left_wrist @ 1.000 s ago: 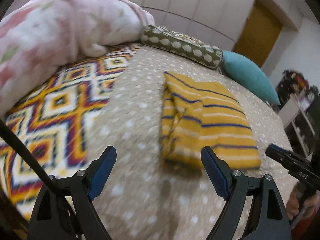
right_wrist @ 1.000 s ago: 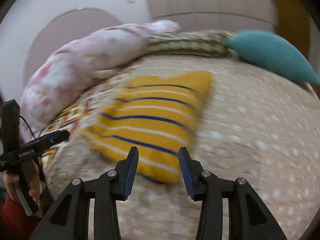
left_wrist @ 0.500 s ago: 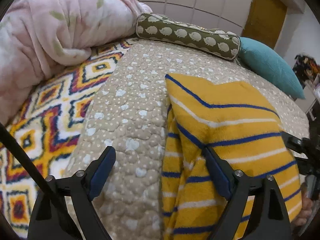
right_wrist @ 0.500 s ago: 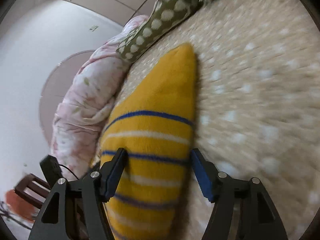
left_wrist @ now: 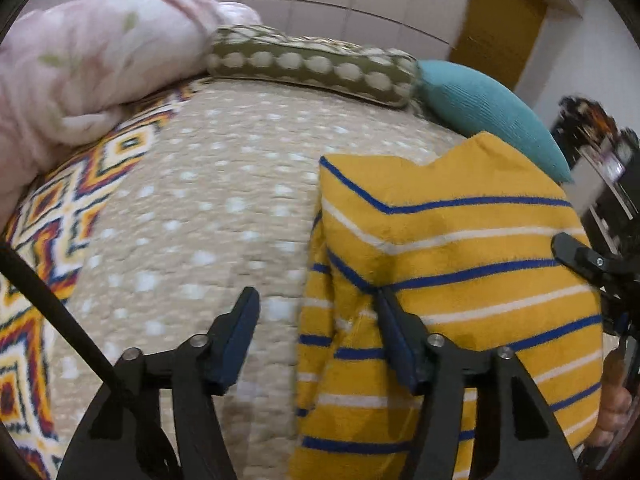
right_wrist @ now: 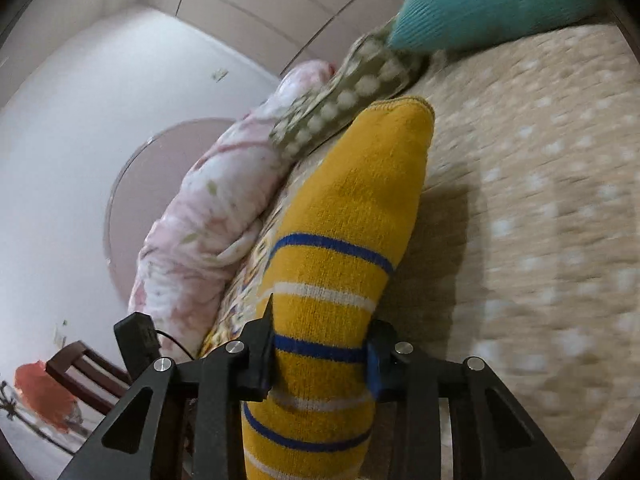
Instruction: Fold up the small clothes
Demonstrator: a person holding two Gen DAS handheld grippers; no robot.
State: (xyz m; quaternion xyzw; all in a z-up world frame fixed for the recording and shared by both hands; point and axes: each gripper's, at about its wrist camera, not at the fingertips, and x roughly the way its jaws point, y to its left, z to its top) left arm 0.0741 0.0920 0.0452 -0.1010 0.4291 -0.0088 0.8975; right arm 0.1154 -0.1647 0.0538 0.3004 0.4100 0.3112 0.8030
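Note:
A folded yellow garment [left_wrist: 460,240] with blue and white stripes lies on the beige dotted quilt [left_wrist: 208,208]. My left gripper [left_wrist: 320,336] is at the garment's left edge. Its jaws are closing: the right finger [left_wrist: 396,340] rests against the cloth, while the left finger [left_wrist: 240,332] stands apart over bare quilt. In the right wrist view the garment [right_wrist: 352,208] runs away from me as a thick folded edge. My right gripper [right_wrist: 320,350], rolled sideways, is closing on that edge, and both pads touch the cloth. Part of the right gripper [left_wrist: 584,258] shows at the garment's right side.
A pink floral duvet [left_wrist: 80,64] is heaped at the back left, with an olive dotted bolster [left_wrist: 312,66] and a teal pillow [left_wrist: 492,108] along the headboard. A patterned blanket [left_wrist: 52,216] covers the left. A wooden chair [right_wrist: 80,368] stands beside the bed.
Both grippers came in low to the garment from opposite sides. The right one rolled sideways and closed on the folded edge. The left jaws narrowed at the left edge.

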